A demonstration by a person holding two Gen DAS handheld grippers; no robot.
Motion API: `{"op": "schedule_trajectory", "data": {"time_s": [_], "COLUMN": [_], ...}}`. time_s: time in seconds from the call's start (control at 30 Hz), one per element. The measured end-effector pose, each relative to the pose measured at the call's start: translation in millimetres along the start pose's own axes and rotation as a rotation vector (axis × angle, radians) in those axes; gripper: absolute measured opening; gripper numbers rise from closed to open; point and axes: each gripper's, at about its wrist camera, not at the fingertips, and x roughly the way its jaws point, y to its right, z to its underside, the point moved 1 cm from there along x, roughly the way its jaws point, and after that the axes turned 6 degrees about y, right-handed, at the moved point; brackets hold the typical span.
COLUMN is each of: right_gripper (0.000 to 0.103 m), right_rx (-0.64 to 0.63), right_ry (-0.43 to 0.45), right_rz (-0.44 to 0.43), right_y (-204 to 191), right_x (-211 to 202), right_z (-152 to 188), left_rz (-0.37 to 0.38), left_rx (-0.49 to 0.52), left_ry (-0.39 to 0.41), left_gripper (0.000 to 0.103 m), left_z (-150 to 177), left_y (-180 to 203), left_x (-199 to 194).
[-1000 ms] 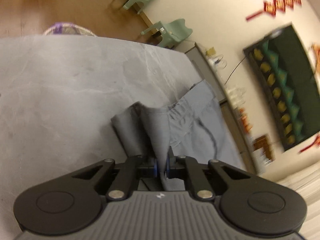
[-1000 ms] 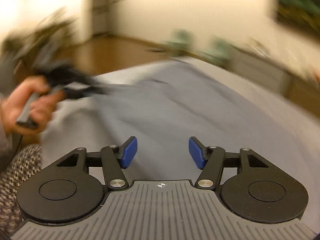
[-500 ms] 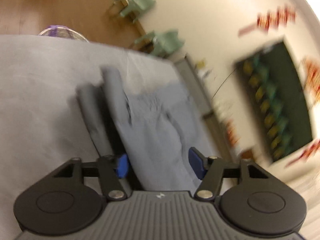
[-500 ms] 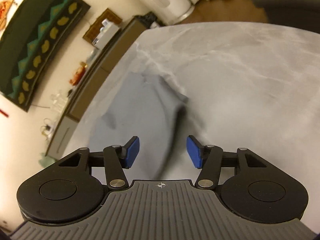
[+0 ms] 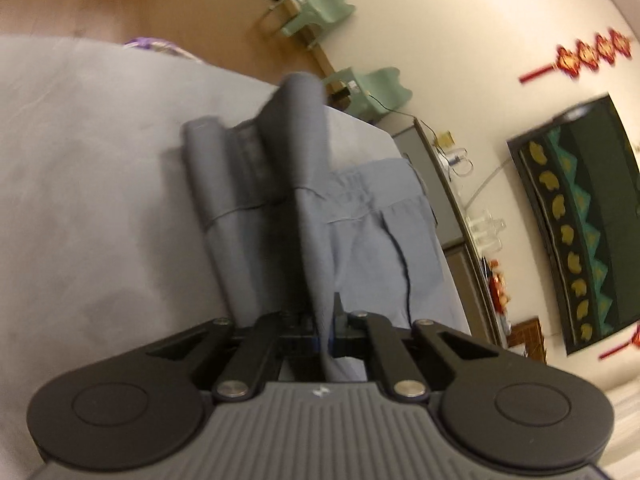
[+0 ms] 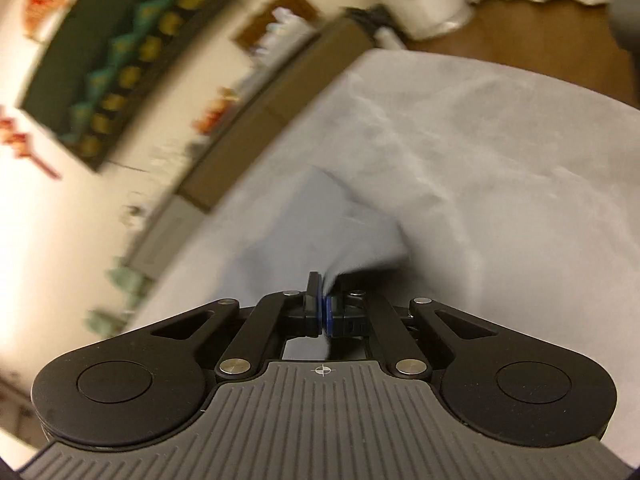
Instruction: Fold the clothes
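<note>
A grey-blue garment (image 5: 360,232) with a gathered waistband and a dark cord lies on the grey-covered table (image 5: 100,200). Its left side is bunched into long raised folds. My left gripper (image 5: 326,334) is closing its jaws on one of these folds, and the cloth runs up from between the pads. In the right wrist view the same garment (image 6: 312,216) lies on the table (image 6: 500,180). My right gripper (image 6: 323,304) is closing its jaws on a lifted corner of the garment, with the blue pads pressed on the fabric.
Two green chairs (image 5: 320,16) (image 5: 372,88) stand beyond the table's far edge. A low sideboard (image 5: 452,216) with glassware runs along the wall by the table's right side, under a dark wall hanging (image 5: 580,232). A white cylinder (image 6: 420,0) stands on the wooden floor.
The left gripper opened, shifted along the garment and shut again on a fold. The right gripper swung toward the garment and went from open to shut on its corner.
</note>
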Motion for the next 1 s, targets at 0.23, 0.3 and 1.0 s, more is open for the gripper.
{"op": "schedule_trajectory", "data": {"time_s": [0.23,0.3,1.0], "right_gripper": [0.001,0.0,0.064], "right_rx": [-0.089,-0.155,-0.896], "right_ry": [-0.074,-0.072,-0.008], "right_rz": [0.141,0.166,0.039], "right_y": [6,4,-134], "right_x": [14,17,35], "right_z": [8,10,57], "left_rz": [-0.03,-0.039,0.01], "left_rx": [0.072,0.094,0.665], "left_ry": [0.023,0.024,-0.084], "left_gripper": [0.007,0.007,0.055], "left_z": [3,3,50], "left_y": [2,6,146], "left_x": [3,3,-22]}}
